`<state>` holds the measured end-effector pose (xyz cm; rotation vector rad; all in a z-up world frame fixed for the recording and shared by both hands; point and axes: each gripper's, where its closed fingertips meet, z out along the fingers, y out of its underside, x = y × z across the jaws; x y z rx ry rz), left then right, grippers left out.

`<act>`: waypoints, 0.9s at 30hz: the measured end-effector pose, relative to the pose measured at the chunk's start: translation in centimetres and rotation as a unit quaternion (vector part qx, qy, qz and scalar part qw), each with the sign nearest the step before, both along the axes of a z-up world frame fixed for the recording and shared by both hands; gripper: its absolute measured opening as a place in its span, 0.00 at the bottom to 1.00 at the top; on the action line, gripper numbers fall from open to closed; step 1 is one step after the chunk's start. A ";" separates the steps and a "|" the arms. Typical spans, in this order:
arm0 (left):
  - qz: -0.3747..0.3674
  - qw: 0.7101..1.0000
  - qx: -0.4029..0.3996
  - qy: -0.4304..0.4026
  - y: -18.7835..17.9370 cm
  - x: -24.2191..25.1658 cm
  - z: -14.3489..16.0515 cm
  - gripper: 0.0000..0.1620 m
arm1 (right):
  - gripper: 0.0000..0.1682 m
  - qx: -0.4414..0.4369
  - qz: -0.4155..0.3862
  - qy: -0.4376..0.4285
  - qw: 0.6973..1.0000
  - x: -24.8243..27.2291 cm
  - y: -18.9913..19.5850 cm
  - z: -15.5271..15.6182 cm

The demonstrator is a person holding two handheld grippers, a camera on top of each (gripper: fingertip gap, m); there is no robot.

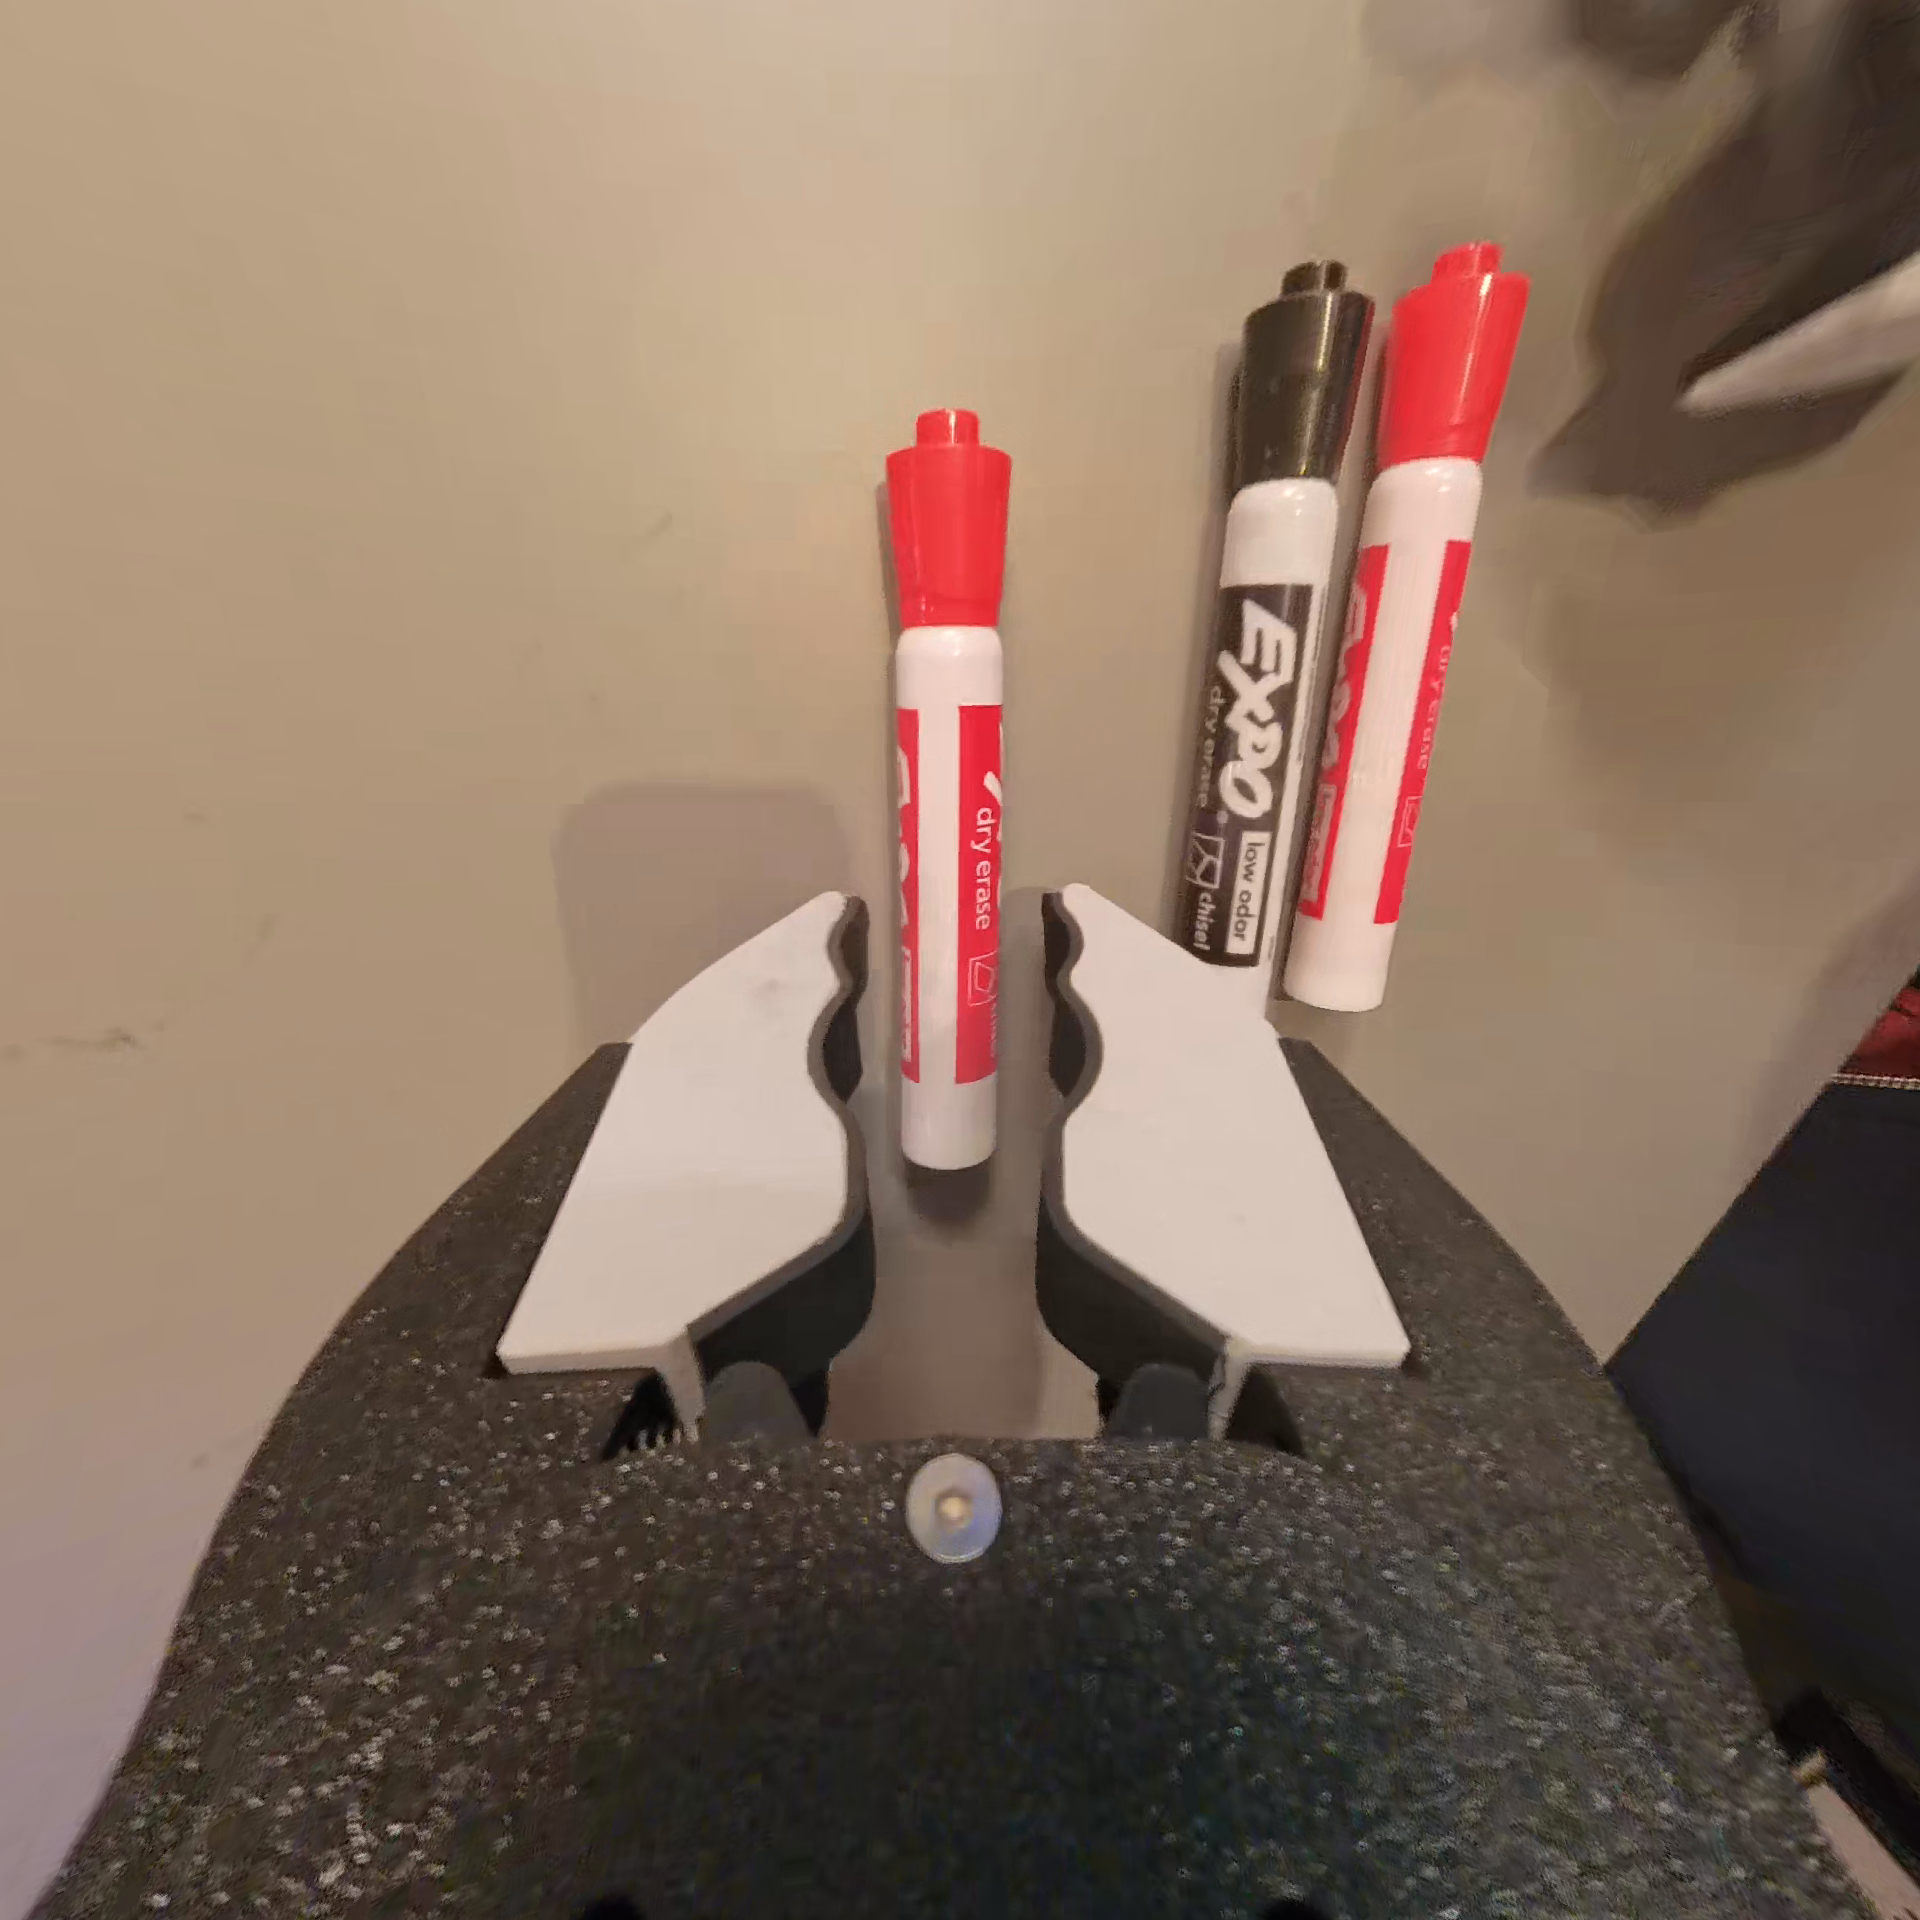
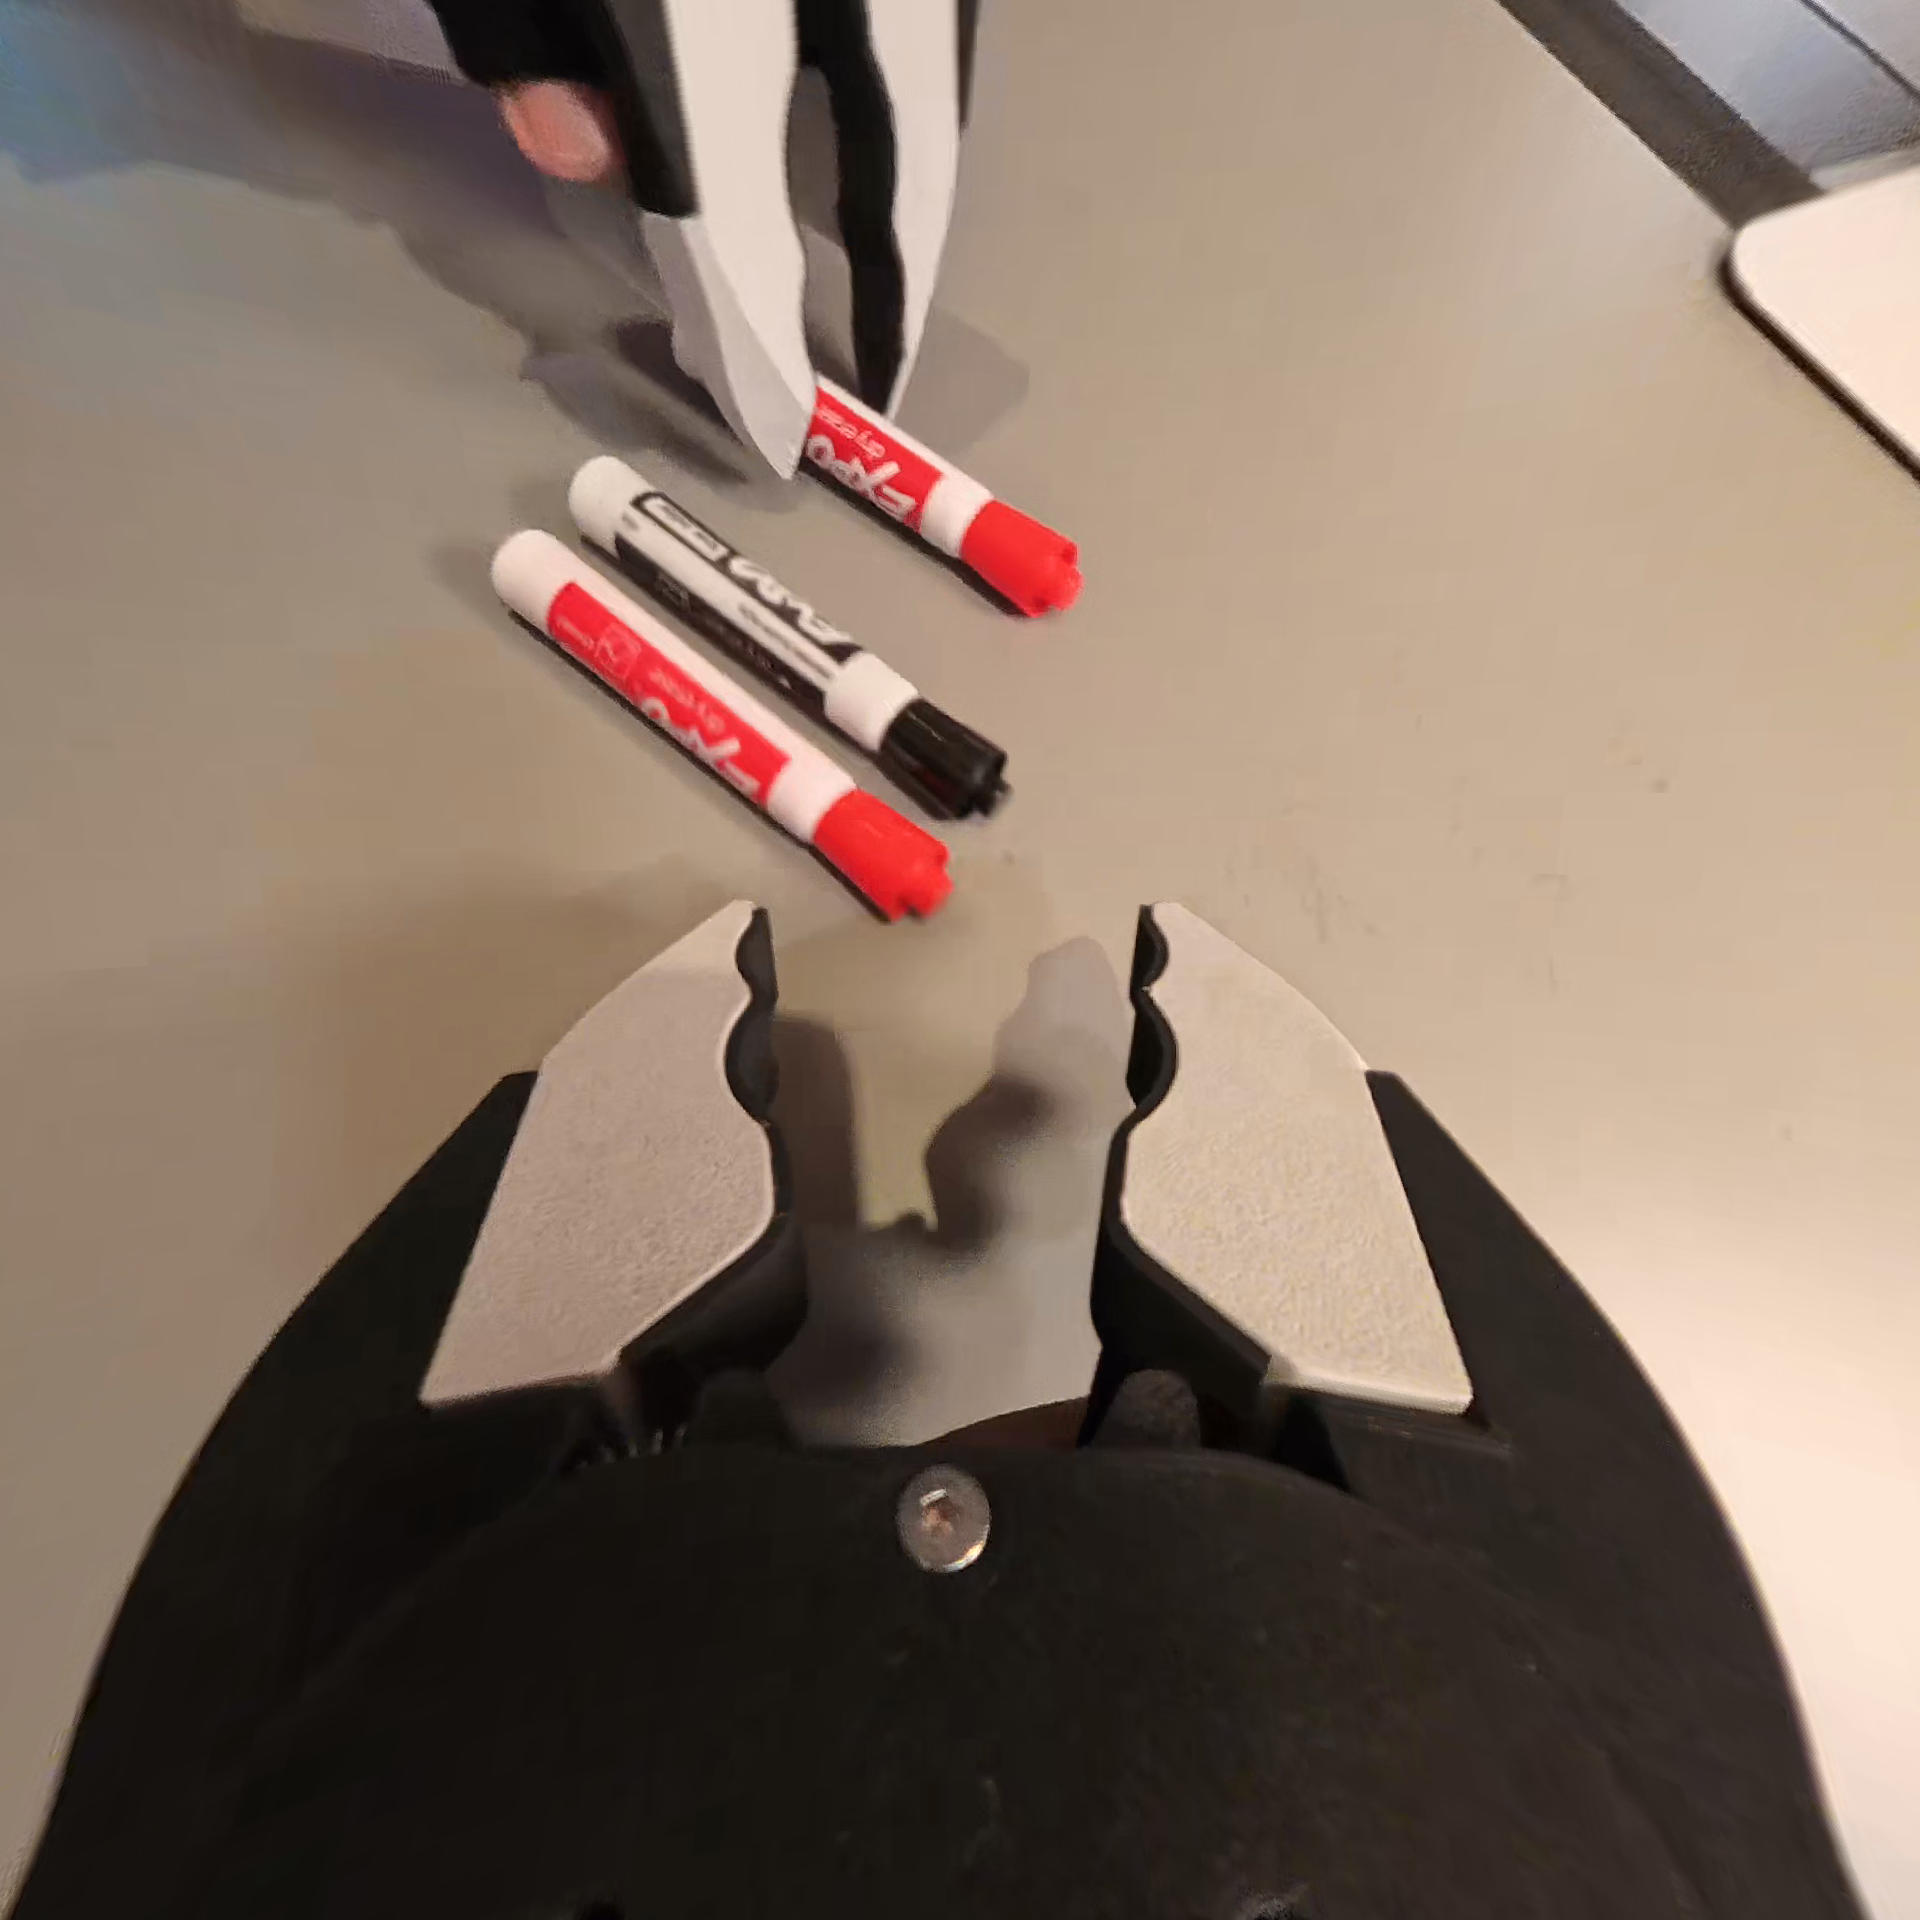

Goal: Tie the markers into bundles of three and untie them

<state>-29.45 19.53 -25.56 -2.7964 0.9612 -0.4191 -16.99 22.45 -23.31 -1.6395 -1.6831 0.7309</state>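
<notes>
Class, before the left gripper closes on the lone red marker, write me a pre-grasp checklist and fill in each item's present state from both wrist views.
1. Left gripper open around the lone red marker: ok.
2. Fingers already touching it: cannot tell.
3. Black marker and second red marker lying clear of the left gripper: ok.
4. Right gripper open, empty, apart from the markers: ok.
5. Tie or band for bundling in view: not ok, none visible.
6. All three markers capped: ok.

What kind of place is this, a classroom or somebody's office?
Probably an office or lab desk, though little shows. Dry-erase markers, two red and one black, lie on a plain beige tabletop, with a flat white slab at its far edge.
</notes>
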 end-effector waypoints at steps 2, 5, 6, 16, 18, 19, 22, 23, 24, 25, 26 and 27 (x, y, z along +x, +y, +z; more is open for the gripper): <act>0.009 1.000 -0.006 -0.026 -0.1 0.7 0.0 0.18 | 0.43 0.031 0.002 -0.015 0.999 -1.3 -0.7 -0.6; 0.013 0.998 -0.019 -0.051 -0.7 2.0 0.1 0.15 | 0.43 0.073 -0.001 -0.048 0.996 -2.3 -0.8 -1.6; 0.013 0.998 -0.022 -0.058 -0.9 2.4 0.1 0.15 | 0.43 0.080 -0.008 -0.045 0.996 -2.5 -0.5 -1.4; 0.051 0.989 -0.046 -0.132 -1.6 6.9 0.4 0.15 | 0.41 0.083 -0.039 -0.061 0.994 -1.9 3.3 -1.5; 0.069 0.986 -0.044 -0.145 -1.3 7.8 0.5 0.16 | 0.41 0.088 -0.043 -0.064 0.993 -1.5 4.1 -1.5; 0.076 0.985 -0.043 -0.150 -1.2 8.3 0.5 0.16 | 0.40 0.088 -0.044 -0.064 0.993 -1.3 4.6 -1.5; 0.089 0.983 -0.032 -0.158 -0.5 9.9 0.6 0.18 | 0.39 0.086 -0.052 -0.063 0.993 -0.4 5.8 -1.5; 0.090 0.983 -0.029 -0.159 -0.2 10.4 0.6 0.19 | 0.39 0.084 -0.054 -0.063 0.993 -0.1 6.2 -1.5; 0.090 0.983 -0.026 -0.159 0.1 10.7 0.6 0.20 | 0.39 0.080 -0.055 -0.063 0.993 0.3 6.5 -1.5; 0.089 0.983 -0.022 -0.159 0.5 11.0 0.6 0.20 | 0.39 0.076 -0.057 -0.063 0.993 0.7 6.8 -1.6; 0.090 0.983 -0.020 -0.160 0.8 11.2 0.6 0.19 | 0.39 0.073 -0.058 -0.063 0.994 1.0 6.9 -1.6; 0.089 0.983 -0.018 -0.162 1.0 11.3 0.6 0.20 | 0.39 0.069 -0.057 -0.062 0.994 1.3 7.0 -1.6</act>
